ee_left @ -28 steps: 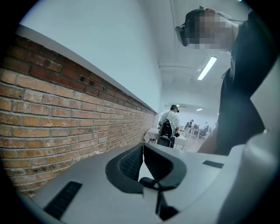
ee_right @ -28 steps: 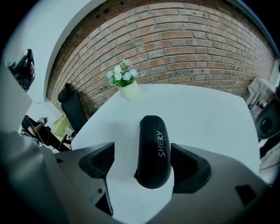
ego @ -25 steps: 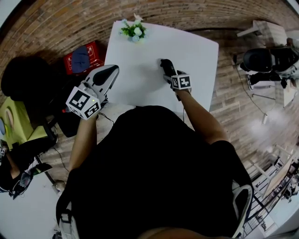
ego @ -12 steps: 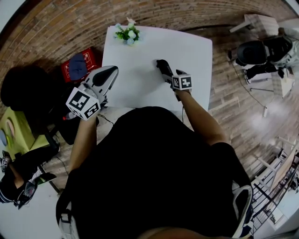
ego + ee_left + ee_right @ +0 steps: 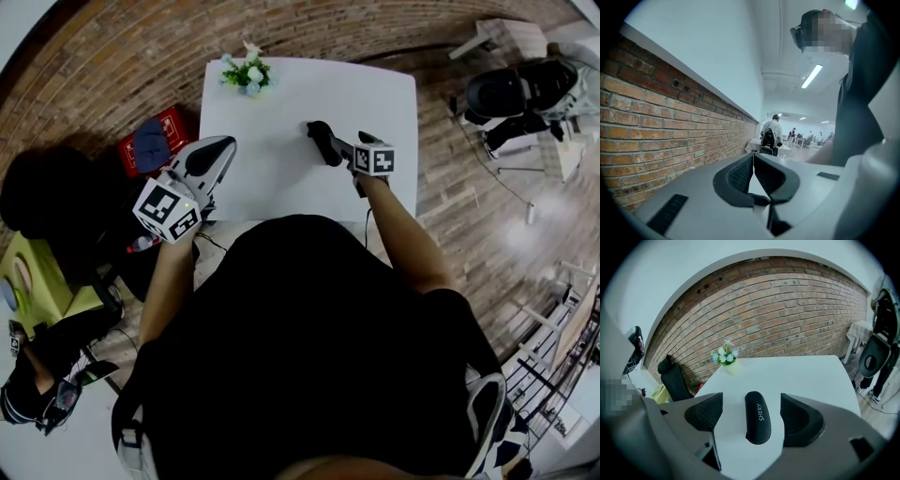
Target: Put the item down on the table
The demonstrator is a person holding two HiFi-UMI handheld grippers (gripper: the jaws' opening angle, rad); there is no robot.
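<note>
Black and oblong, the case (image 5: pixel 758 417) printed "SHERY" lies flat on the white table (image 5: pixel 806 373). It sits between the jaws of the right gripper (image 5: pixel 751 400). The jaws are spread, with a clear gap on each side of the case. A small flower pot (image 5: pixel 725 358) stands at the far table edge, before a brick wall (image 5: pixel 787 310). The left gripper (image 5: pixel 753 158) is held off the table's left side, jaw tips pressed together on nothing.

Table (image 5: pixel 375 103) mostly bare; flower pot (image 5: pixel 246 73) at far-left corner; black case (image 5: pixel 757 417) mid-table.
</note>
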